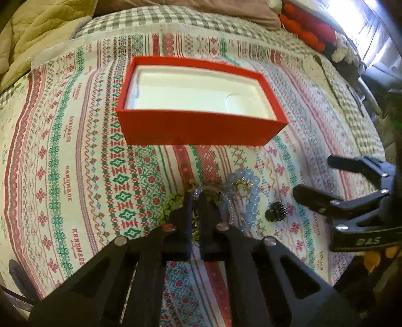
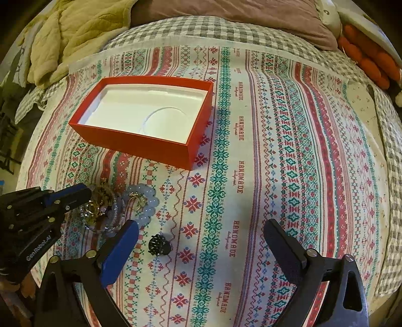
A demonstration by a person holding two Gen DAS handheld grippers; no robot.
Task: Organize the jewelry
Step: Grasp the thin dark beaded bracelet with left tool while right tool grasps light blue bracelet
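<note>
A red box (image 1: 196,128) with an empty white liner sits open on the patterned cloth; it also shows in the right wrist view (image 2: 135,140). A pile of jewelry lies in front of it: a pale blue bead bracelet (image 1: 253,191) (image 2: 150,201), gold chains (image 2: 100,198), green beads (image 1: 173,201) and a small black spiky piece (image 1: 275,213) (image 2: 159,245). My left gripper (image 1: 197,201) is shut on a gold and purple chain piece in the pile; it shows in the right wrist view (image 2: 83,195). My right gripper (image 2: 201,234) is open and empty beside the black piece; it shows in the left wrist view (image 1: 314,178).
The cloth (image 2: 276,151) covers a checked bedspread (image 2: 201,30). An olive quilt (image 2: 75,27) lies at the far left, a brown pillow (image 2: 238,15) at the back and orange-red yarn balls (image 2: 369,60) at the far right.
</note>
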